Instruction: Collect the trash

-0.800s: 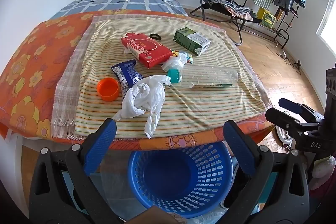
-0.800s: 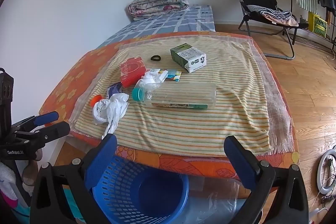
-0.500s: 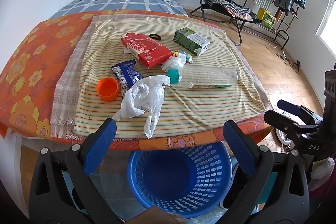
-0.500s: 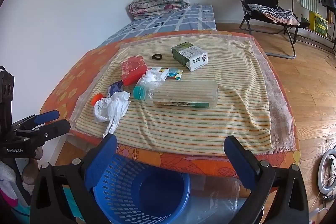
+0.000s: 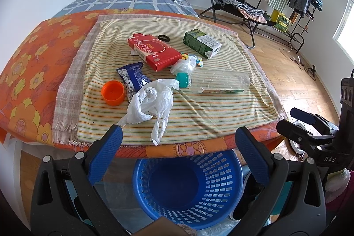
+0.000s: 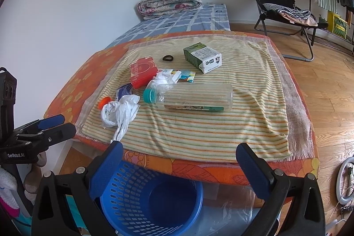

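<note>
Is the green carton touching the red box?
Apart. In the right wrist view, striped cloth shows plainly between the green carton and the red box.

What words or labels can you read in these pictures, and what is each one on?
"DAS": on the right gripper, seen from the left wrist.
"GenRobot.AI": on the left gripper, seen from the right wrist.
Red box, green carton, blue wrapper, bottle label: print too small or blurred to read.
</note>
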